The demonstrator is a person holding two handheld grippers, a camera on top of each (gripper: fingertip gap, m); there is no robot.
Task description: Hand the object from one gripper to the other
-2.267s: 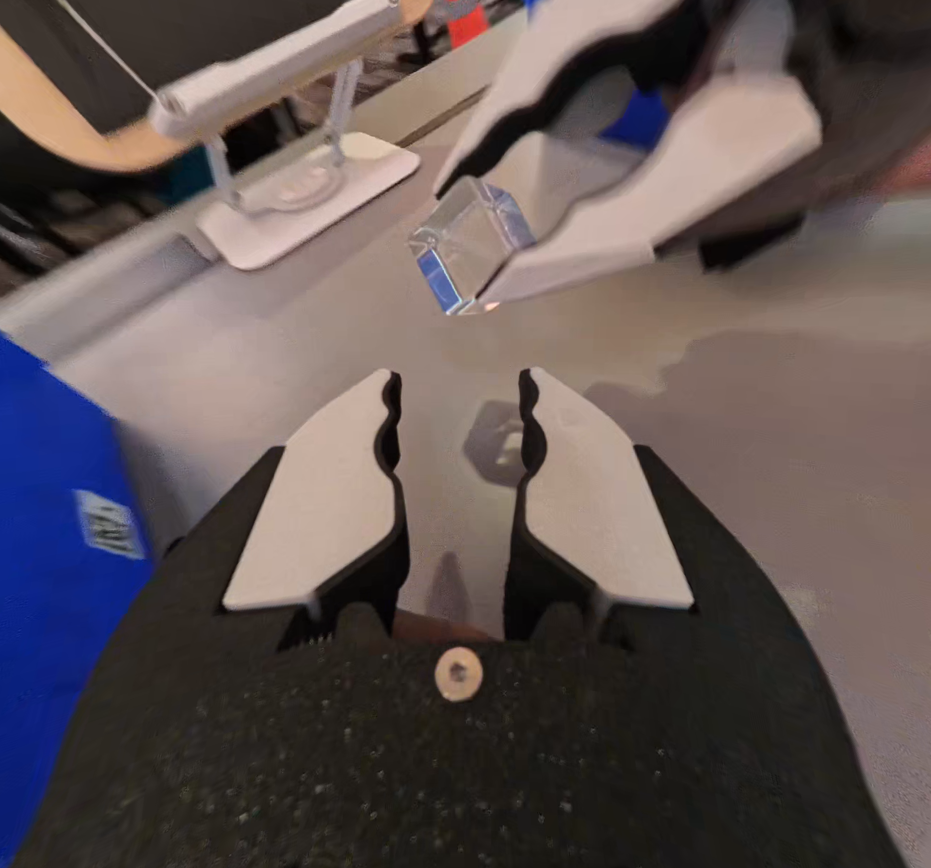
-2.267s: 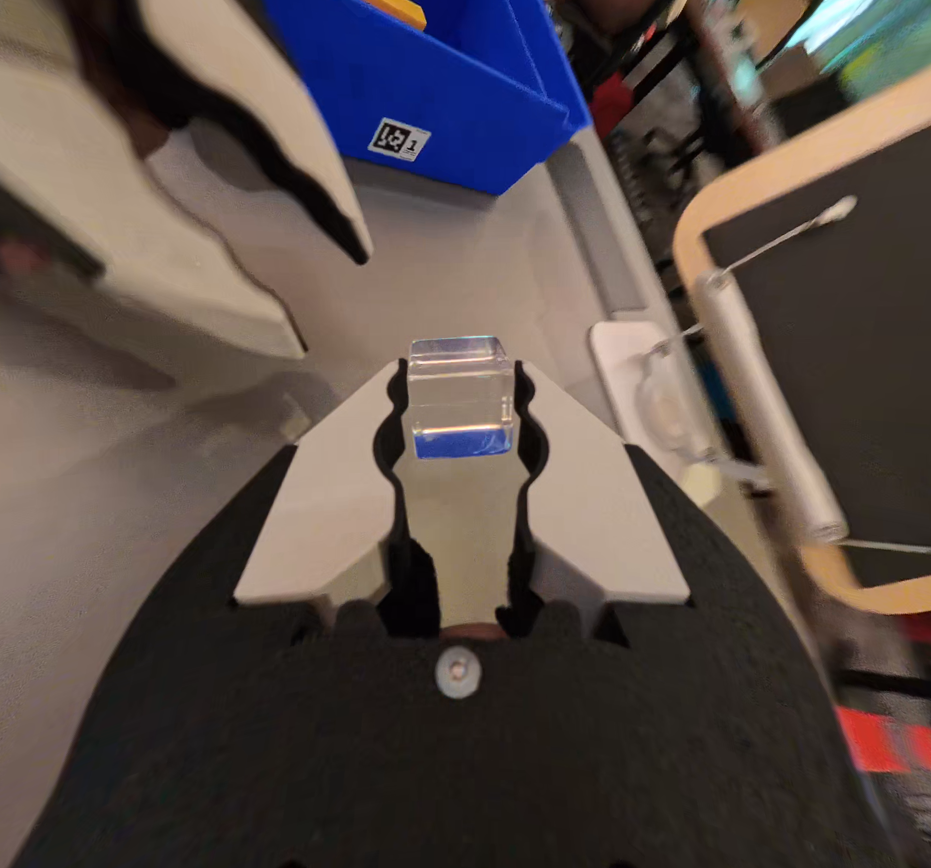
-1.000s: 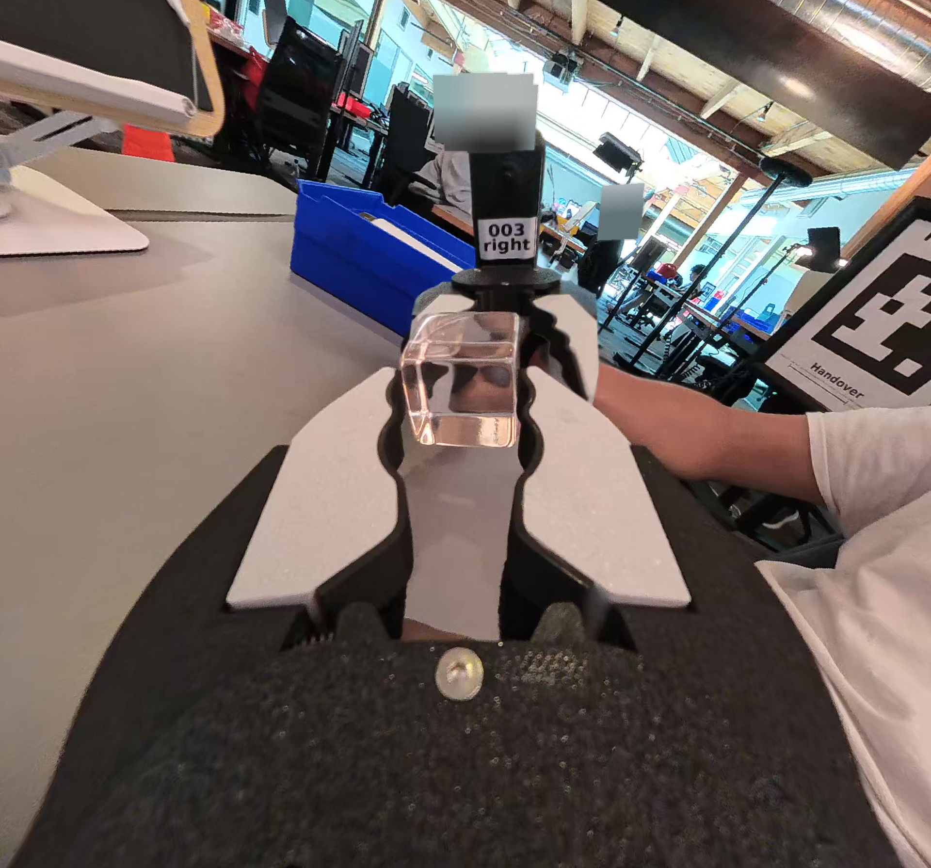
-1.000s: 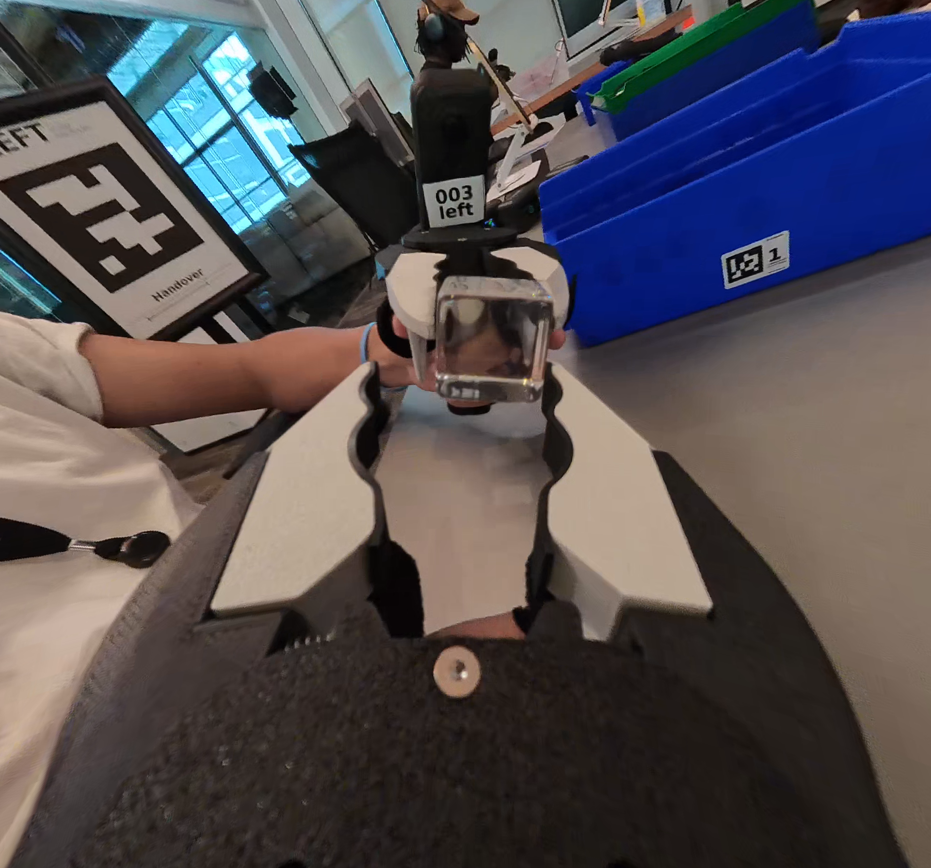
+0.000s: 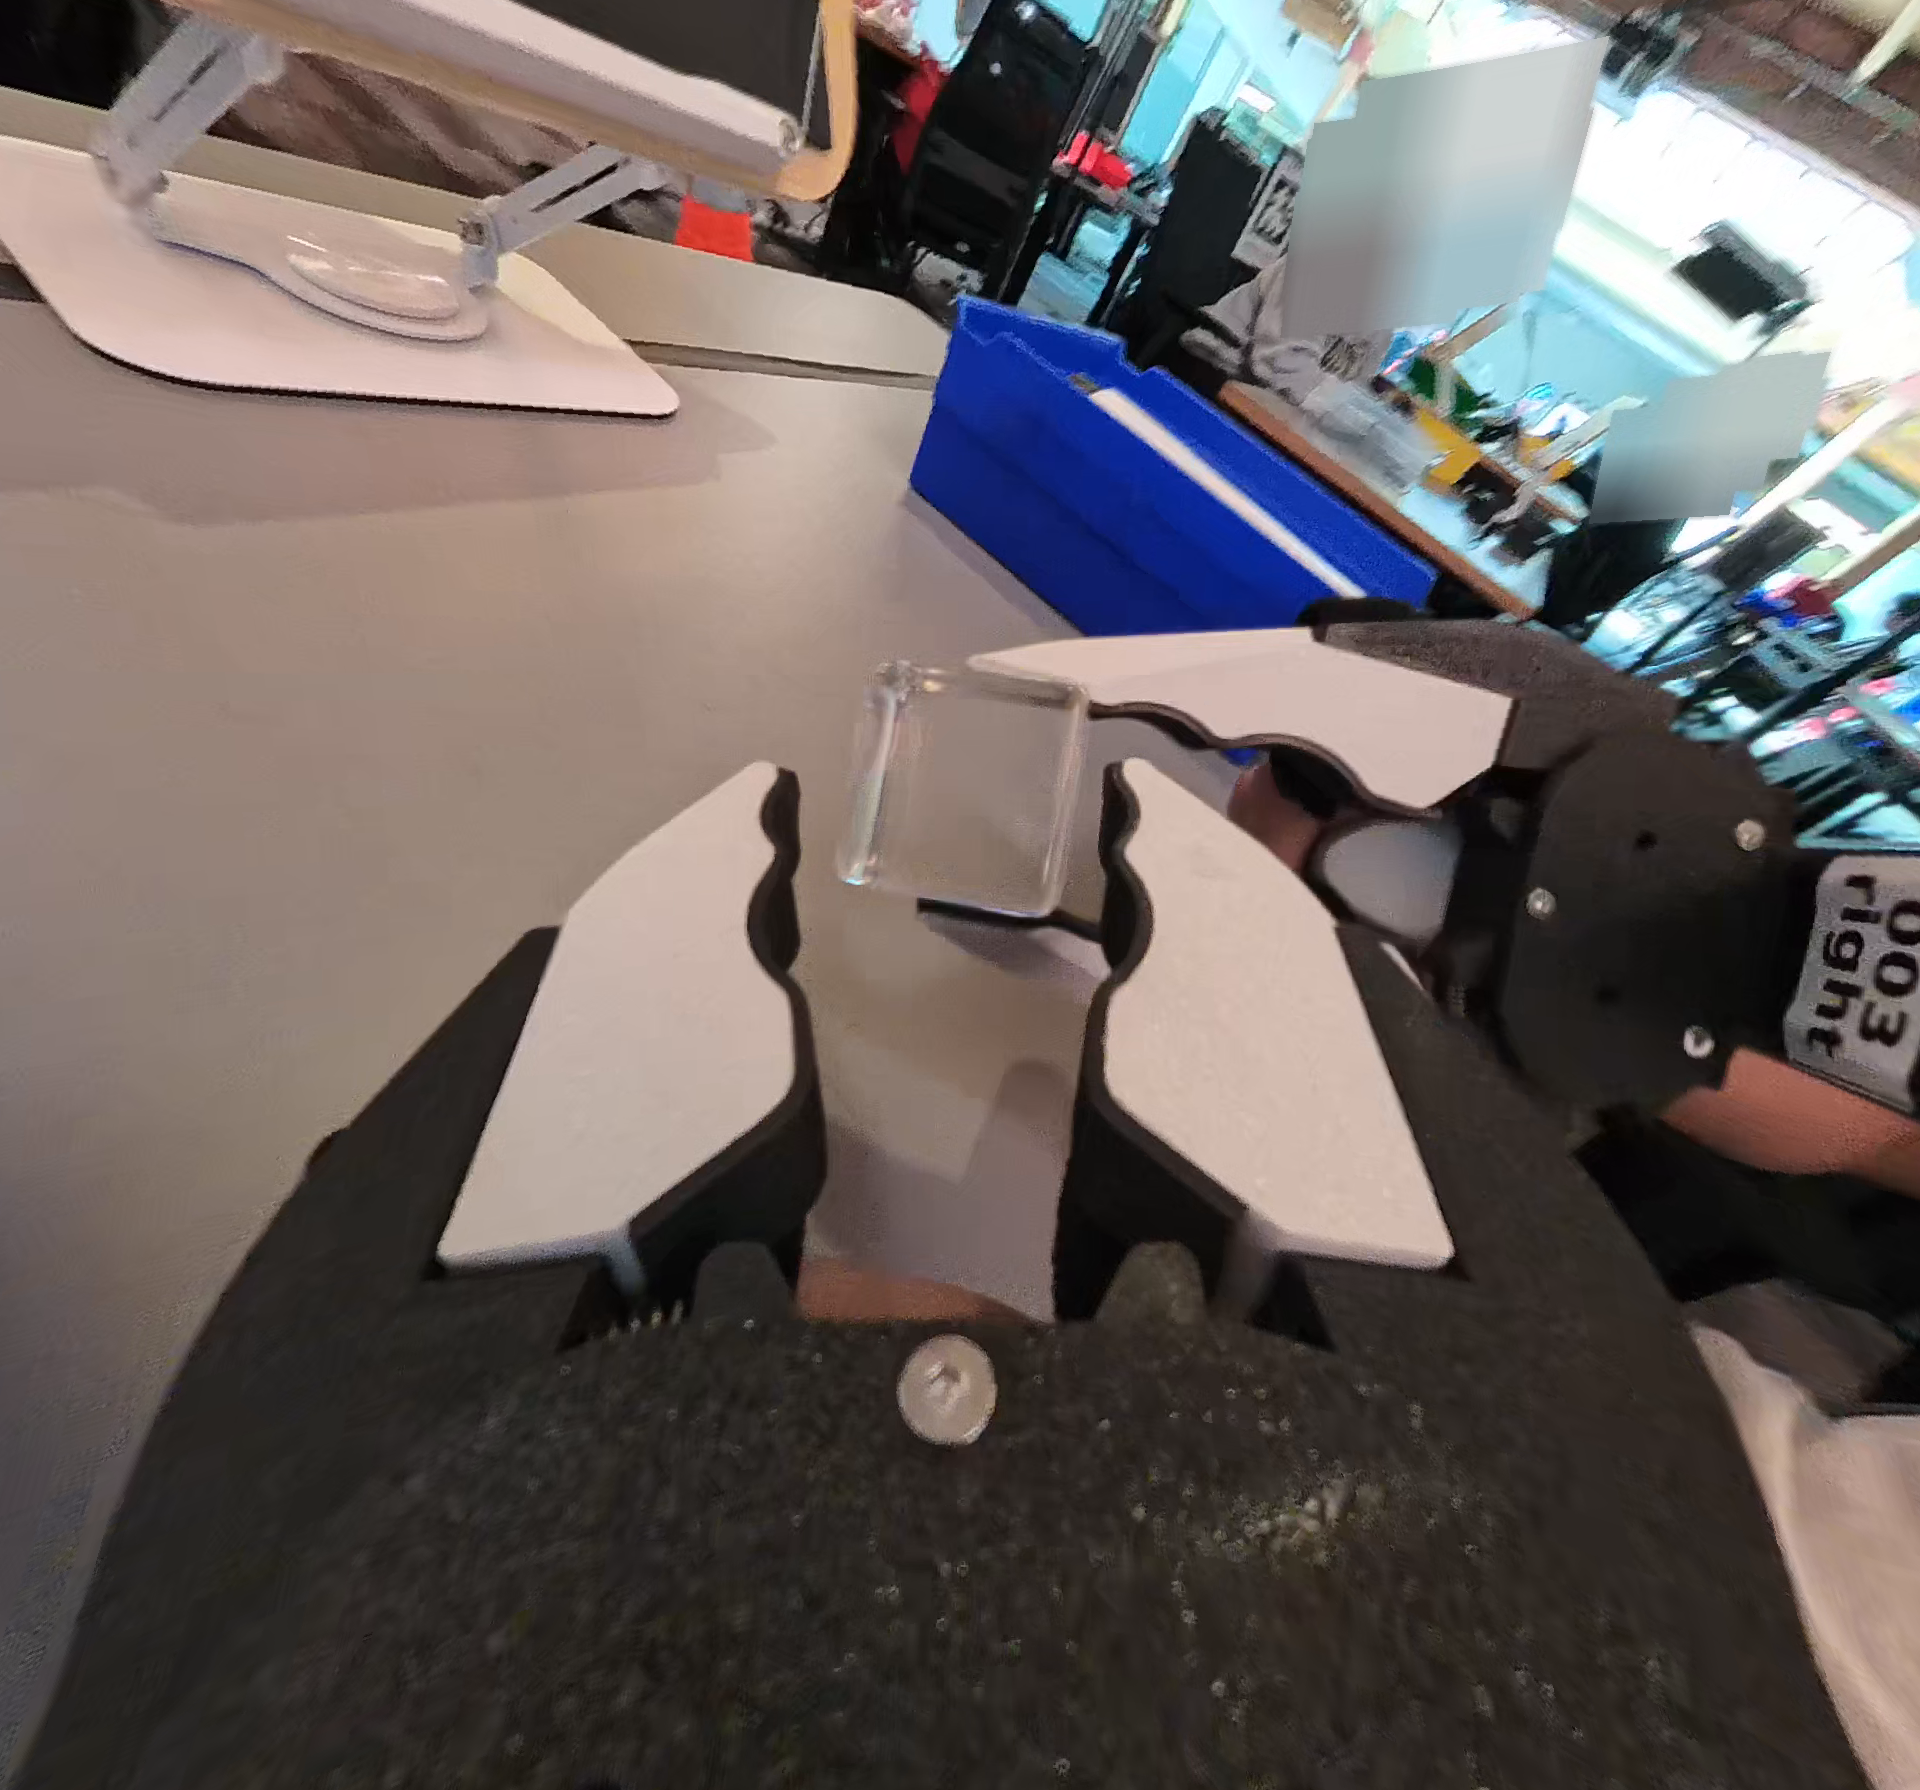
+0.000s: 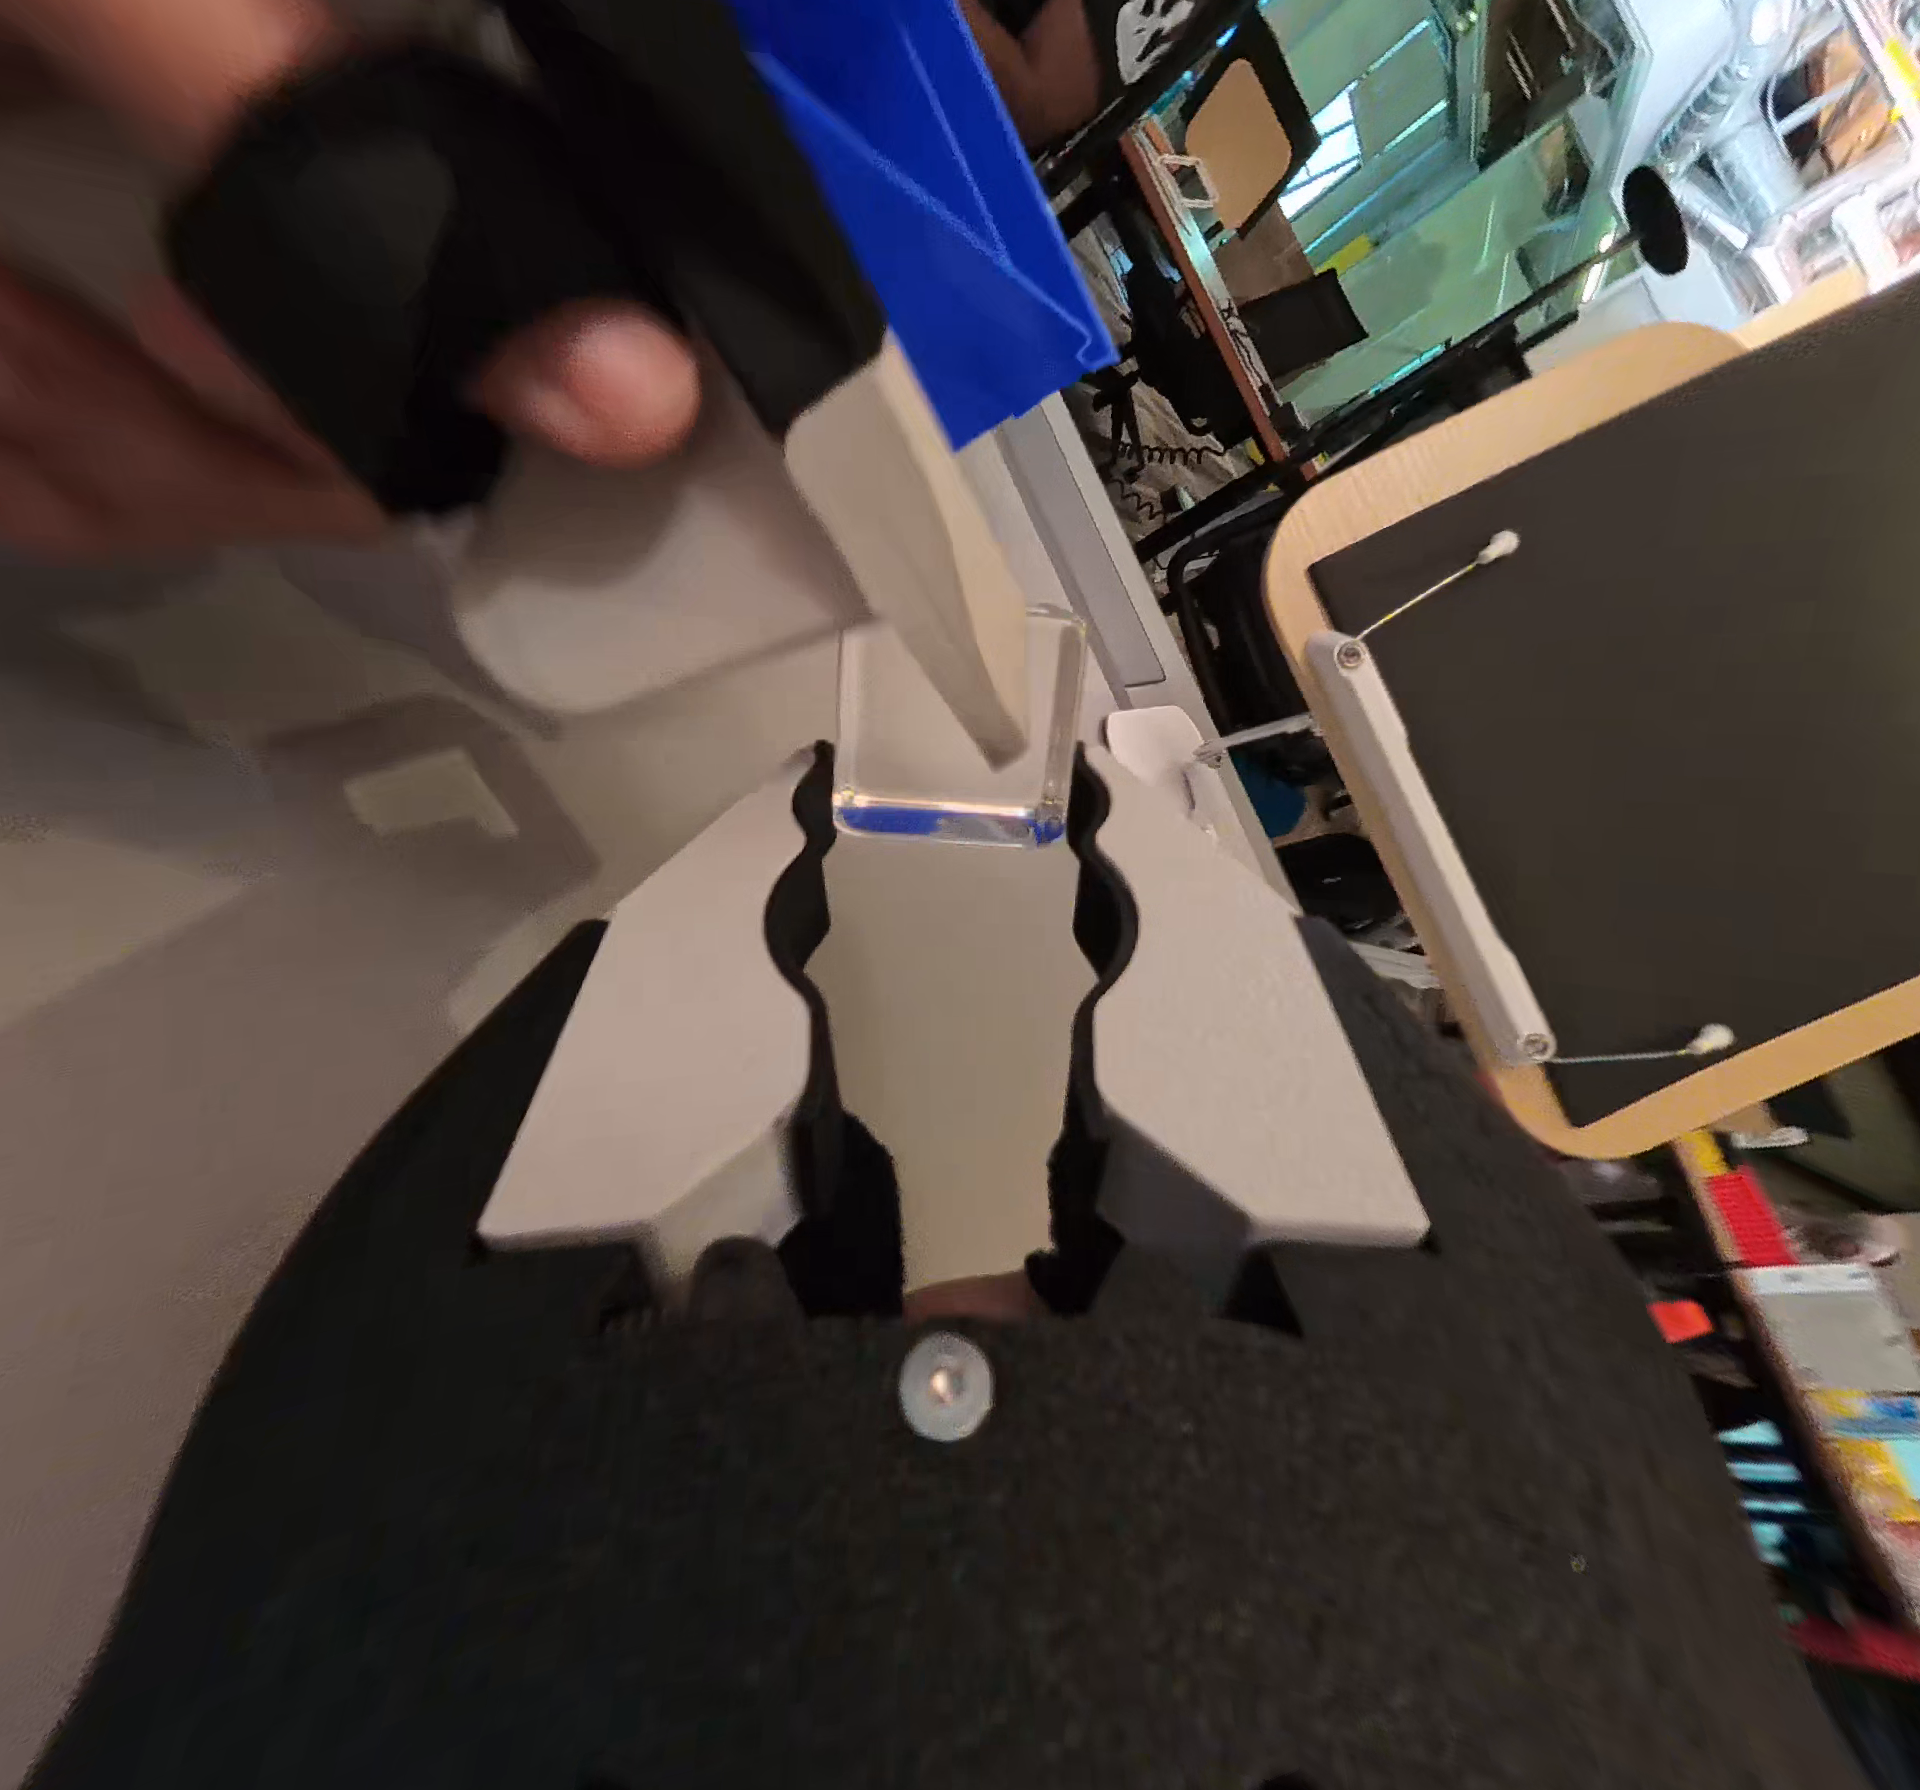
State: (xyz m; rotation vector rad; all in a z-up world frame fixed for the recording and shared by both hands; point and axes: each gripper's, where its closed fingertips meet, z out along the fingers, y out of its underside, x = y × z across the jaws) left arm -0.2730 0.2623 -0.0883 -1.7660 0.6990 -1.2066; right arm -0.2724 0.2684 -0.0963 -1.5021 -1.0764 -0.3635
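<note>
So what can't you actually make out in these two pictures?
- Left wrist view: the lower finger of the right gripper is hidden behind the clear cube.
- Right wrist view: the left gripper is blurred by motion, and part of the cube is covered by its finger.
- Left wrist view: the blue bin's contents are hidden by its wall.
- Left wrist view: background people are covered by mosaic patches.

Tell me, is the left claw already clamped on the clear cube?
No, the left claw stands open, with gaps either side of the clear cube.

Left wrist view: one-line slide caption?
Open left gripper brackets a clear cube held by the right gripper above the grey table.
</note>
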